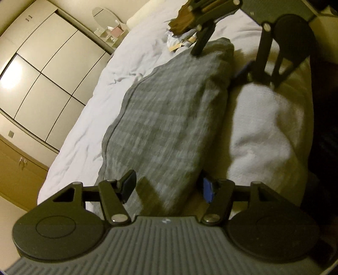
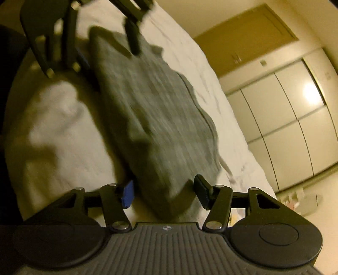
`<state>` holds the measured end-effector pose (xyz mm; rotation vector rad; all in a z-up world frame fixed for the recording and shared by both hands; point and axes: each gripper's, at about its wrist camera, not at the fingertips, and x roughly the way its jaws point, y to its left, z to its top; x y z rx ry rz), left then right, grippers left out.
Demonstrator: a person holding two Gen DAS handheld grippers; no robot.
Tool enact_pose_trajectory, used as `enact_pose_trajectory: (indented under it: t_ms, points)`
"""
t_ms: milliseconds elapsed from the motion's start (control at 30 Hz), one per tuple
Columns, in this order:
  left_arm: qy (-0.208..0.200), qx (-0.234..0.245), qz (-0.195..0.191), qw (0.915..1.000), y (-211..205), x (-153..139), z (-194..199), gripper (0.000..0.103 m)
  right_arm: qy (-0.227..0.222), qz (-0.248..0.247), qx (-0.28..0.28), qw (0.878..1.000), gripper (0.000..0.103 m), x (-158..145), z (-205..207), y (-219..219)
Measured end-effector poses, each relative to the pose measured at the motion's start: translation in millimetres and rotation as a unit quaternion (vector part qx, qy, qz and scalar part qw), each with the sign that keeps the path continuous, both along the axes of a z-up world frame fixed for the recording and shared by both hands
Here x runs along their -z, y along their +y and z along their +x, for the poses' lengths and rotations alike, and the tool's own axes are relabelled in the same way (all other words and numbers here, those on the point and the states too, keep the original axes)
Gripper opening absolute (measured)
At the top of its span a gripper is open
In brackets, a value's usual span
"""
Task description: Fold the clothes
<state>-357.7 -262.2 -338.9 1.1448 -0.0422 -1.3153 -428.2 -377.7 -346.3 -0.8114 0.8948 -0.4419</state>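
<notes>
**Straddling a grey bundle, two grippers face each other across a bed**

Lying on a white bed cover [image 1: 84,118], a grey checked garment [image 1: 169,118] runs from lower centre to upper centre of the left wrist frame, doubled over into a thick, long bundle. The left gripper [image 1: 166,188] stands with its jaws spread wide, one blue-padded finger on either side of the near end; nothing is gripped. The right gripper [image 2: 165,192] is likewise released, its fingers flanking the opposite end of the cloth. Each tool appears at the top of the other's frame.

Beside the garment, at right of centre in the left view, sits a soft white mound [image 1: 264,131], perhaps a pillow or towel; blur makes it hard to tell. The bundle's edges look uneven, so whether it is folded to a finish or only partway cannot be judged.

A likely risk from here: jaws closing on the upper layer alone would let the bundle fall open, and a finger could snag the bed cover underneath. Motion blur smears the weave, the underside of the cloth is hidden, and clutter [image 1: 179,19] at the upper centre is unreadable.
</notes>
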Motion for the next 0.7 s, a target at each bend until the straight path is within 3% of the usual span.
enact_pose_trajectory:
  t_ms: [433, 500, 567, 700]
  points:
    - [-0.002, -0.003, 0.004, 1.0, 0, 1, -2, 0.061, 0.01, -0.025, -0.017, 0.999, 0.056, 11, 20, -2]
    - [-0.011, 0.0, 0.005, 0.9999, 2, 2, -3, 0.056, 0.011, -0.03, -0.021, 0.999, 0.056, 12, 21, -1]
    - [-0.02, 0.004, 0.007, 0.9998, 3, 3, -4, 0.045, 0.011, -0.03, -0.024, 0.999, 0.056, 11, 22, -1]
    - [-0.038, 0.01, 0.01, 0.9992, 5, 5, -6, 0.045, 0.007, -0.025, -0.031, 0.999, 0.056, 11, 24, -2]
